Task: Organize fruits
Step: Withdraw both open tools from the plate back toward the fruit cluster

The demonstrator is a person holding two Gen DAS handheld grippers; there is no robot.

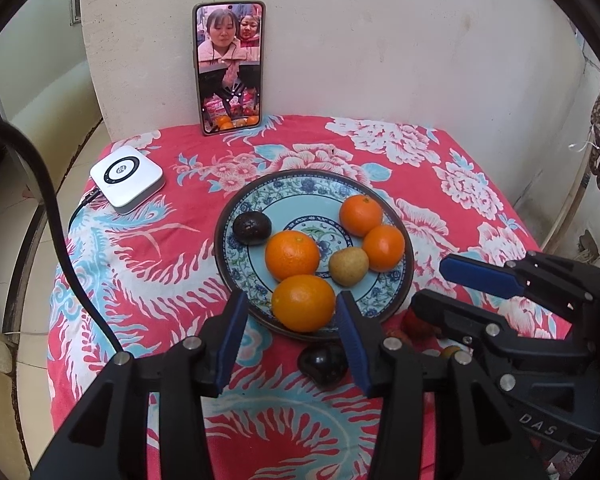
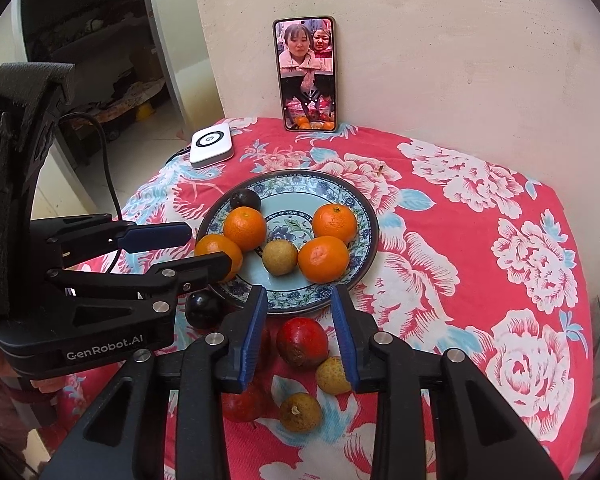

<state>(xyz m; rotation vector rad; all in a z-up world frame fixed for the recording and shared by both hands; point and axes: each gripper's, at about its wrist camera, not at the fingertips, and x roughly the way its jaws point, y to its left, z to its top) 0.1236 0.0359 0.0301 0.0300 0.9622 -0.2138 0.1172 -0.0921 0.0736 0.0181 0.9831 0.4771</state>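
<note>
So, four oranges (image 1: 292,255), a tan fruit (image 1: 348,266) and a dark fruit (image 1: 251,228) sit on the patterned plate (image 1: 242,200), frame centre. Left gripper (image 1: 292,332) released, straddling the near orange (image 1: 303,303) without touching it. Right gripper (image 2: 300,332) released, empty, over a red fruit (image 2: 302,342) on the floral cloth (image 2: 480,280). Black fruit (image 2: 203,309) beside the rim. Phone (image 1: 229,67) upper centre, white box (image 1: 127,179) left.
</note>
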